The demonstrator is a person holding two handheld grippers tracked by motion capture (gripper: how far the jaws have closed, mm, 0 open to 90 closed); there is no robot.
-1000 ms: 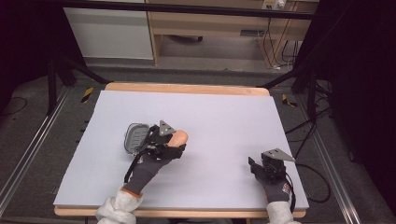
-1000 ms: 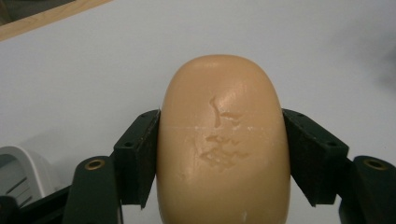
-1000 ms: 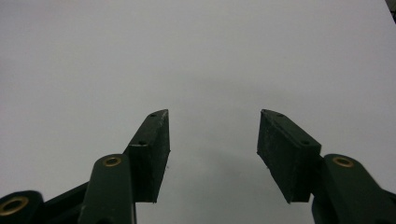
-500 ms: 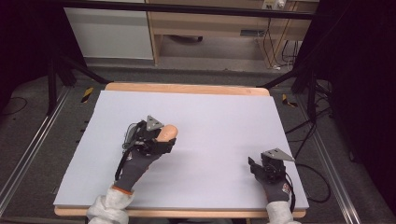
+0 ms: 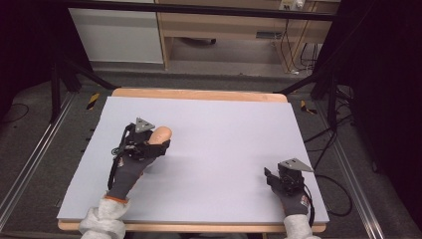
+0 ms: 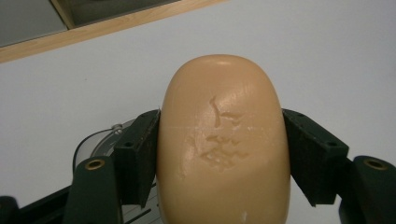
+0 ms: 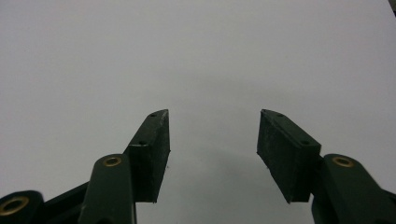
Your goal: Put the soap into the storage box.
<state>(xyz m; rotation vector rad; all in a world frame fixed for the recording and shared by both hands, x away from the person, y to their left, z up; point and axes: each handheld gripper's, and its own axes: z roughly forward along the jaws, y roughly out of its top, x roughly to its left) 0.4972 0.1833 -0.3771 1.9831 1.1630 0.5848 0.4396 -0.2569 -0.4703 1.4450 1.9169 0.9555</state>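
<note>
**Soap bar gripped in the left gripper, placement pending**

The soap bar (image 6: 223,144) is sitting pinched between the jaws of the left gripper (image 5: 149,142), its long sides pressed by both black pads. In the high view the soap (image 5: 161,134) is hanging over the left half of the table (image 5: 224,124), and whether it is touching the surface cannot be told. A round clear thing with a dark rim (image 6: 100,142) is peeking out under the left jaw, too hidden to identify. The right gripper (image 7: 212,140) is resting near the table's front right edge with its jaws spread and nothing between them.

Judging by this, the grasp is done, and what is left is carrying the soap somewhere and setting it down.

Raised marks are showing on the soap's face, but they are too worn to read.
</note>
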